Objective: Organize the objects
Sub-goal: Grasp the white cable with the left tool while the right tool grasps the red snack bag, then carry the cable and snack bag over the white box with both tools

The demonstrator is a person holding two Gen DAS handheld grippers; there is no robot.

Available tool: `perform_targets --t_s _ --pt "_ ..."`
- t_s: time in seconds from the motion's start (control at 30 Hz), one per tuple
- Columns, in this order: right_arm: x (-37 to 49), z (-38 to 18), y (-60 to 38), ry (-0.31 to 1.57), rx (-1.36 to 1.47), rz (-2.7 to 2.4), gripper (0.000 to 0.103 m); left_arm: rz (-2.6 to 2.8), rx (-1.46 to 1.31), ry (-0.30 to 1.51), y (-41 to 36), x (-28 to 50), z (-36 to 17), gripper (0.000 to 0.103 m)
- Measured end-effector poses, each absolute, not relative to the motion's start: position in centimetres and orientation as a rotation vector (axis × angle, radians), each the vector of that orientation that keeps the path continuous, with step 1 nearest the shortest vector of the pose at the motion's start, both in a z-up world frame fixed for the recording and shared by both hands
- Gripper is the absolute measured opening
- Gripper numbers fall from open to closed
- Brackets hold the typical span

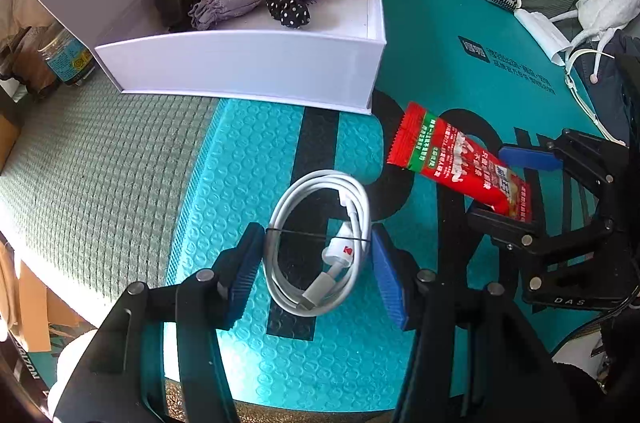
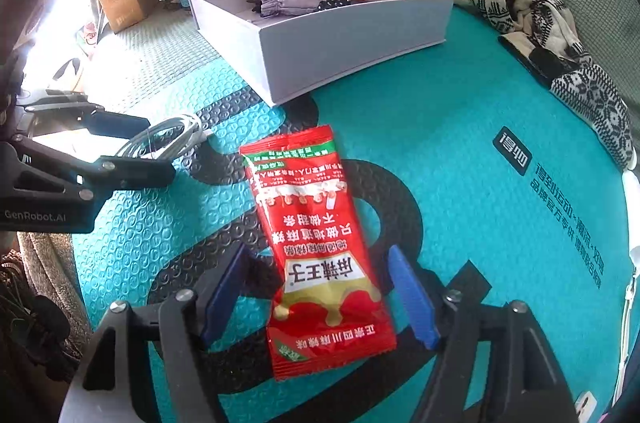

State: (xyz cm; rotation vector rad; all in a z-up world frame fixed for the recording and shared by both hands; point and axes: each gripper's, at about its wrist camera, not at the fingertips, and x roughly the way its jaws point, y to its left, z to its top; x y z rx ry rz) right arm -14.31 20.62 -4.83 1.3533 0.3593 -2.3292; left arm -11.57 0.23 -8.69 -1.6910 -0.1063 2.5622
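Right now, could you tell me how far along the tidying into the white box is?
Done: the white box already holds a grey pouch, a polka-dot pouch and wrapped sweets. In hand: the left gripper is closed on the coiled white cable; the right gripper stands open around the red snack packet, which lies on the teal mat. Left: both still need boxing.

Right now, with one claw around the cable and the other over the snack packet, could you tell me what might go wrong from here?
1. The coiled white charging cable is clamped only across its sides by the left claw; its loops could splay or slip on lifting.
2. The right claw stands open around the flat red snack packet, whose slick foil may slide out.
3. The open white cardboard box already holds small pouches at one end, so dropped items could pile up.
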Motion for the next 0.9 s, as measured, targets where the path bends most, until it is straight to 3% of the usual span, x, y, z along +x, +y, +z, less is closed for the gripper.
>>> perform_targets --t_s 0.2,0.33,0.6,0.9 --pt "-14.6 -5.0 20.5 0.344 1.322 -2.343 0.082 2.600 -1.657 -0.049 0.6 -11.4 -9.1 0.053" --pt "-14.9 -4.5 21.4 0.281 1.335 -2.349 0.046 2.615 -1.649 -0.038 0.7 -11.6 -9.3 0.053" --pt "-14.7 -4.1 21.3 0.266 1.339 -2.365 0.042 2.621 -1.644 -0.008 1.4 -12.3 -9.3 0.050" --pt "-13.5 -3.2 21.4 0.226 1.337 -2.345 0.041 2.598 -1.648 -0.097 0.2 -12.4 -8.7 0.050"
